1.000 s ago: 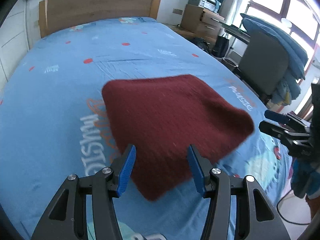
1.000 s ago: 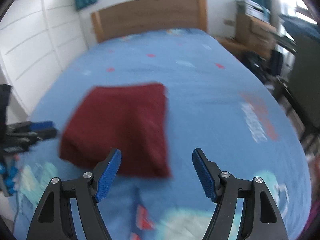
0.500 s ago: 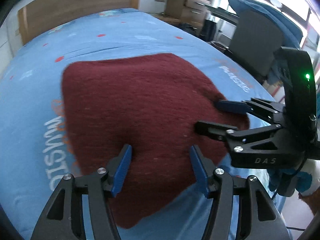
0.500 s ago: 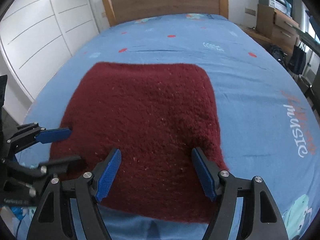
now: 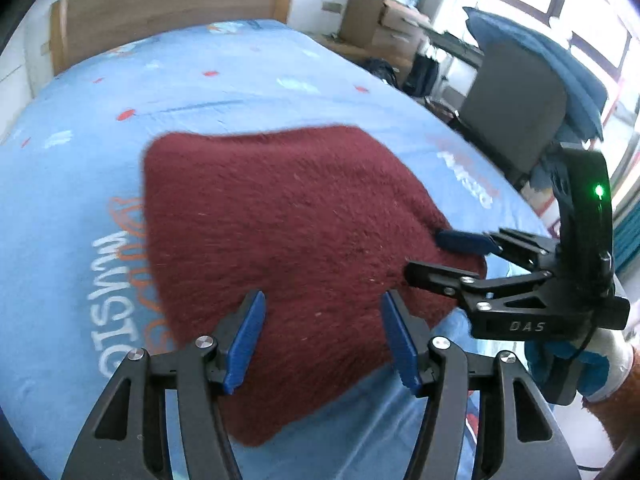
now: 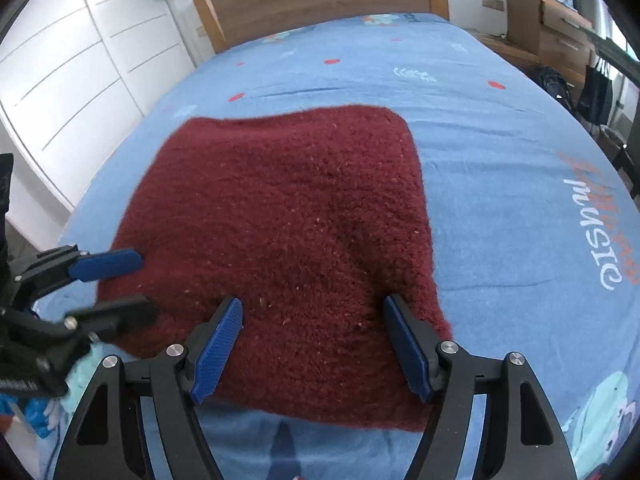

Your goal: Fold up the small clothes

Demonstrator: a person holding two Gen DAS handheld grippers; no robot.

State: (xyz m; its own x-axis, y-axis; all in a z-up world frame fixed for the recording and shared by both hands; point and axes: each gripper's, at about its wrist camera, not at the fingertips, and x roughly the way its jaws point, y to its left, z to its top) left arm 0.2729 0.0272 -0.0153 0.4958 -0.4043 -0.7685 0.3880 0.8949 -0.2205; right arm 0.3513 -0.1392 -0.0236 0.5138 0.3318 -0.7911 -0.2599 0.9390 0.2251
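While over the bed (image 6: pixel 500 152):
cloth (image 6: pixel 288 220): flat
left gripper (image 5: pixel 322 336): part-open, holding nothing
right gripper (image 6: pixel 312 344): wide, holding nothing

The window-side furniture (image 5: pixel 516 120) is blurred; its details are unreadable.
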